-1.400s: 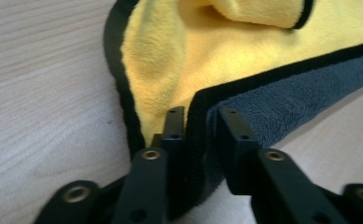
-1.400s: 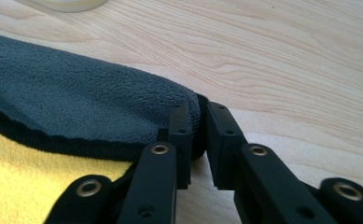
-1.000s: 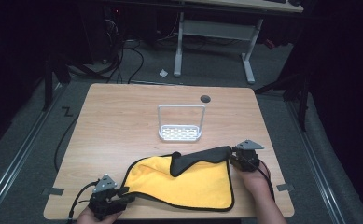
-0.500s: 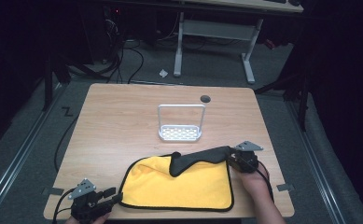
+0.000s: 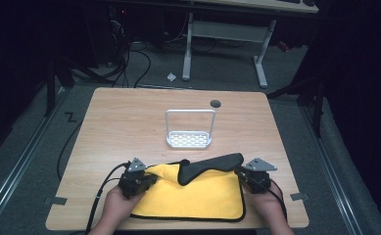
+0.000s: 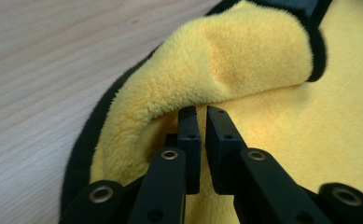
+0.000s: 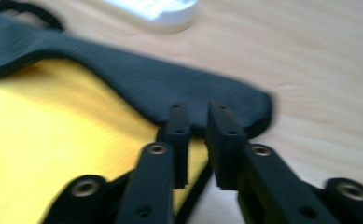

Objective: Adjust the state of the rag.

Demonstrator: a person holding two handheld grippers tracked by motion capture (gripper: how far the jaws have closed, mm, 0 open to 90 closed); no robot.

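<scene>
Both claws clench the yellow cloth [image 5: 198, 193] (black-edged): left claw [image 5: 151, 177] at nine o'clock, right claw [image 5: 241, 172] at three.

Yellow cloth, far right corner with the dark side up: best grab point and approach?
Take the cloth by the folded-over dark flap, at its rounded end. That end lies flat over the yellow layer near the table edge, so come in low from the right, where the right gripper sits.

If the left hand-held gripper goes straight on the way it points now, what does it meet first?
Probably the raised yellow fold of the cloth, which curls up just past the left hand-held gripper; the exact gap is hard to judge.
</scene>
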